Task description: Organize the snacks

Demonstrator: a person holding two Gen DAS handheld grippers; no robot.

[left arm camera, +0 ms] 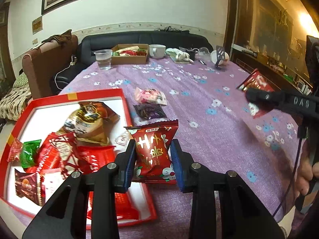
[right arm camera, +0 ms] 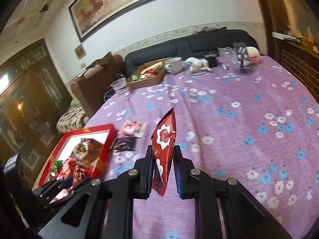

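Left hand-held gripper [left arm camera: 153,155] clamps red snack packet [left arm camera: 153,151], red tray [left arm camera: 117,93] just left; right hand-held gripper [right arm camera: 163,163] pinches upright red packet [right arm camera: 164,139], farther off.

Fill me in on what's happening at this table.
A person is sorting snacks with two handheld grippers. The left gripper holds a red snack packet by the red box already holding several snacks. The right gripper holds another red packet above the purple tablecloth. A pink packet and a dark packet lie loose.
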